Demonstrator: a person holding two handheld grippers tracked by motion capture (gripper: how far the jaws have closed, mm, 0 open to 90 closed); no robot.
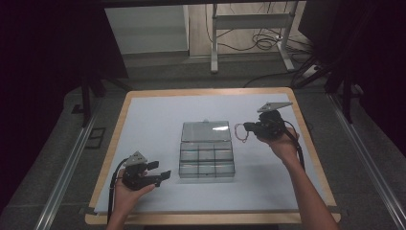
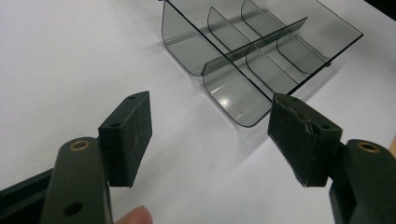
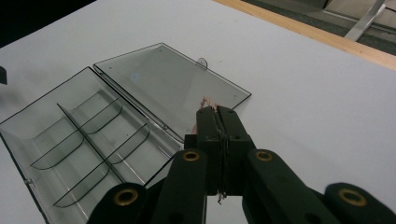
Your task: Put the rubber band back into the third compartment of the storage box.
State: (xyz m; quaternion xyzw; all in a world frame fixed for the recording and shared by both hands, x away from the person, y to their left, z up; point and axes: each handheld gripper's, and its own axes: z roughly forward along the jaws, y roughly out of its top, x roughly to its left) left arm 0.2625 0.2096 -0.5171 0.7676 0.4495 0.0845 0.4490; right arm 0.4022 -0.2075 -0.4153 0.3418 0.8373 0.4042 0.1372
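Holding a red cord (image 1: 241, 132) clamped in the right gripper (image 1: 250, 127) just right of the open compartment box (image 1: 207, 160), left gripper (image 1: 159, 171) idling open nearby.

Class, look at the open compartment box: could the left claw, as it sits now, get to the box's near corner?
Probably yes. The left claw is open and faces the box across bare white table, with nothing between them.
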